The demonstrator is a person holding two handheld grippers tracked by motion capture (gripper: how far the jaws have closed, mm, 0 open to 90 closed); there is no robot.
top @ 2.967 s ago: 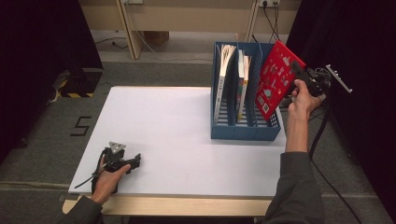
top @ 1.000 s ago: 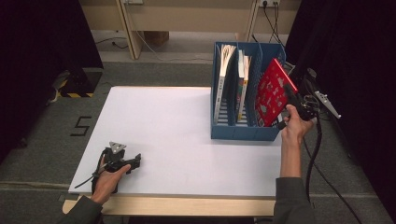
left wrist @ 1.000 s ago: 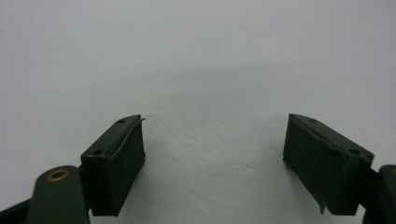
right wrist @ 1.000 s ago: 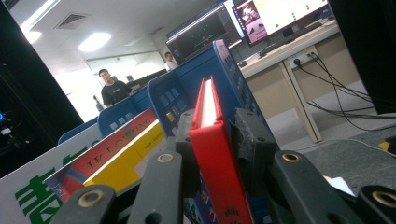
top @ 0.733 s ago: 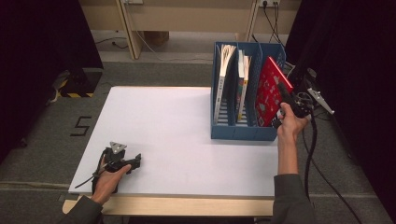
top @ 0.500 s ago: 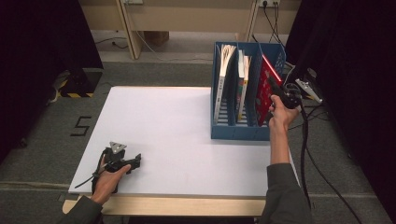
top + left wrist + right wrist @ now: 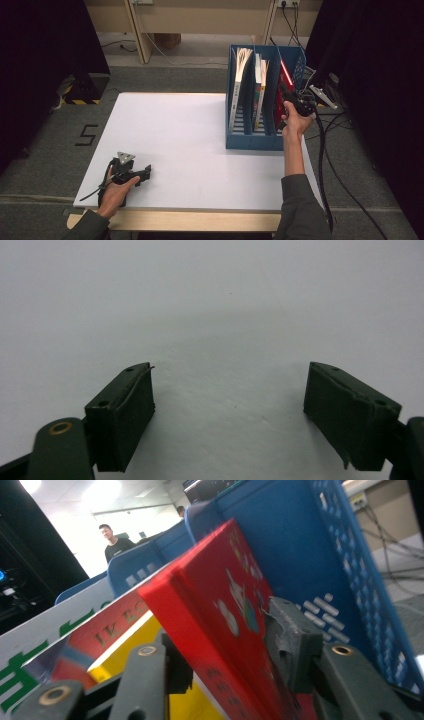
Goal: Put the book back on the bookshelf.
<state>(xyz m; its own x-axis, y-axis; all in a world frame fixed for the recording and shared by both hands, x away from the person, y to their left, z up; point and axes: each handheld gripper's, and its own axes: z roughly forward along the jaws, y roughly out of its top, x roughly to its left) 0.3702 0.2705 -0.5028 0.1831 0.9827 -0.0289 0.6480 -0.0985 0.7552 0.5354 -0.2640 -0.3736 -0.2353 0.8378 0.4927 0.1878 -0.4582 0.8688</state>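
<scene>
A red book point(image 7: 286, 76) stands in the rightmost slot of the blue file rack point(image 7: 250, 141) at the table's back right. My right gripper point(image 7: 291, 99) reaches into that slot from the near side. In the right gripper view the red book point(image 7: 220, 610) sits between the jaws of my right gripper point(image 7: 227, 650). The jaws have just been opening, and the left pad stands slightly off the book's spine. My left gripper point(image 7: 145, 175) rests on the white table point(image 7: 190, 135) at the front left. In its own view the left gripper point(image 7: 227, 410) is open, with nothing between its pads.
Two more books point(image 7: 239, 85) point(image 7: 260, 87) stand in the rack's left and middle slots. Cables point(image 7: 325, 150) trail off the table's right edge. Beyond the rack lies grey floor with wooden furniture legs point(image 7: 142, 35). In the right gripper view a person point(image 7: 114, 542) stands far off.
The right hand has brought the red book from above the rack's right side down into the rightmost slot, where it now stands upright. The left hand has not moved.
</scene>
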